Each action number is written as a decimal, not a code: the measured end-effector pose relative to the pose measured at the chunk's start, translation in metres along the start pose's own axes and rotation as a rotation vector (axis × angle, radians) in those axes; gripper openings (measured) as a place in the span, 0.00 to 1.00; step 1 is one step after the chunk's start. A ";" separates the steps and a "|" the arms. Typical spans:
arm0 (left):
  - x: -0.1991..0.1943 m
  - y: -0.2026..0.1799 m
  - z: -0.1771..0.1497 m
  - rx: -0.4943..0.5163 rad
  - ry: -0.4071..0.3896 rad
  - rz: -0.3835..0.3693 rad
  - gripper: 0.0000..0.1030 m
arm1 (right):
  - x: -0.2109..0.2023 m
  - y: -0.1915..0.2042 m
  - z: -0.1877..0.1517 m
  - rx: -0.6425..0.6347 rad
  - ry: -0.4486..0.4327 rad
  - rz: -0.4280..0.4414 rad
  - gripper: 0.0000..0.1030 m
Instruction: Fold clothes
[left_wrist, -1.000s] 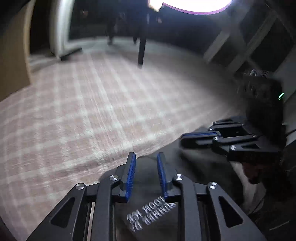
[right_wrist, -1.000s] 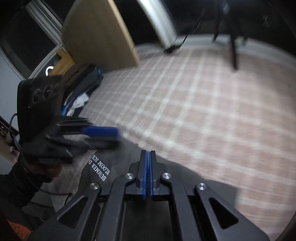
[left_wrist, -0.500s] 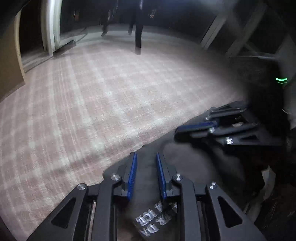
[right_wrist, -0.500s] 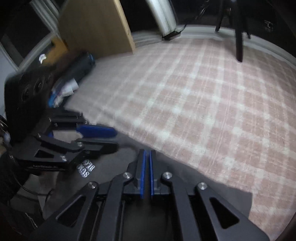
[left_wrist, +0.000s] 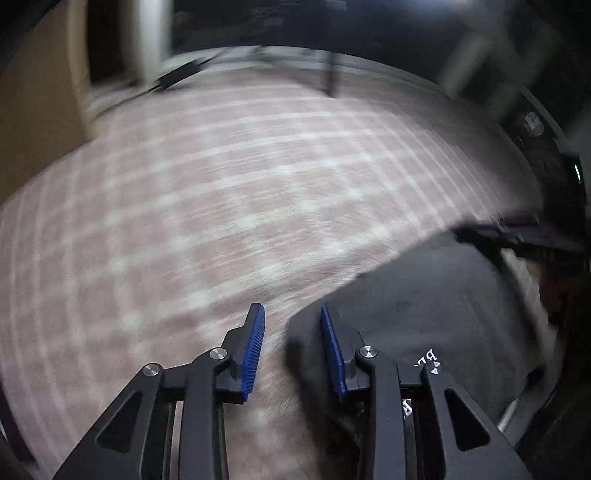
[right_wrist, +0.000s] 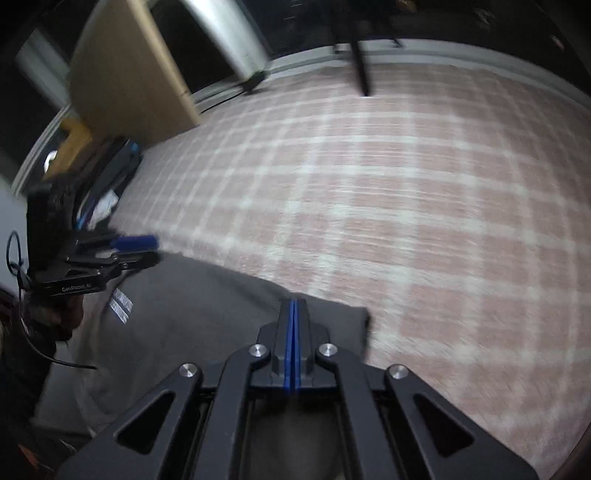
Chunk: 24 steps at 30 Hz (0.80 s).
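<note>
A dark grey garment (left_wrist: 424, 295) with white lettering lies on the pink plaid surface (left_wrist: 221, 184). My left gripper (left_wrist: 291, 314) is open at the garment's left edge; the cloth reaches its right finger, with plaid surface showing between the pads. In the right wrist view the garment (right_wrist: 192, 314) spreads below my right gripper (right_wrist: 292, 306), which is shut with its tips at the cloth's far edge, apparently pinching it. The left gripper (right_wrist: 140, 248) appears there at the garment's left corner, held by a hand (right_wrist: 55, 314). The right gripper (left_wrist: 491, 230) shows blurred in the left wrist view.
A wooden board (right_wrist: 125, 74) leans at the back left, with a pile of clothes (right_wrist: 107, 184) beside it. A dark tripod leg (right_wrist: 360, 66) stands on the far side of the plaid surface (right_wrist: 406, 184), which stretches wide ahead and to the right.
The left gripper has slid left off the garment, so the cloth that was between its open fingers now lies to its right. The right gripper stays shut and has lowered.
</note>
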<state>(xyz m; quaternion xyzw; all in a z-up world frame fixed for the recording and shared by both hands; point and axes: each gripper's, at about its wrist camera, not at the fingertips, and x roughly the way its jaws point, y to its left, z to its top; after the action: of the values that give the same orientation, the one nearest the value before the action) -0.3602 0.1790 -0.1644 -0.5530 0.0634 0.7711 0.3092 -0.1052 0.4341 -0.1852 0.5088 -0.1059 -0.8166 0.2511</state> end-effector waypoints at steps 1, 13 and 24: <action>-0.004 0.000 -0.002 -0.010 -0.022 -0.009 0.25 | -0.004 0.000 -0.002 0.001 -0.005 0.000 0.07; 0.050 -0.043 -0.081 0.090 0.044 -0.051 0.33 | -0.010 0.002 -0.079 -0.009 0.083 -0.042 0.09; 0.073 -0.080 -0.157 0.103 0.127 -0.169 0.35 | -0.035 0.039 -0.168 -0.016 0.218 -0.005 0.12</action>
<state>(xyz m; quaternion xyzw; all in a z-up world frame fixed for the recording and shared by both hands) -0.2031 0.2032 -0.2699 -0.5875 0.0755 0.7015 0.3963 0.0679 0.4336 -0.2185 0.5927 -0.0700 -0.7580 0.2632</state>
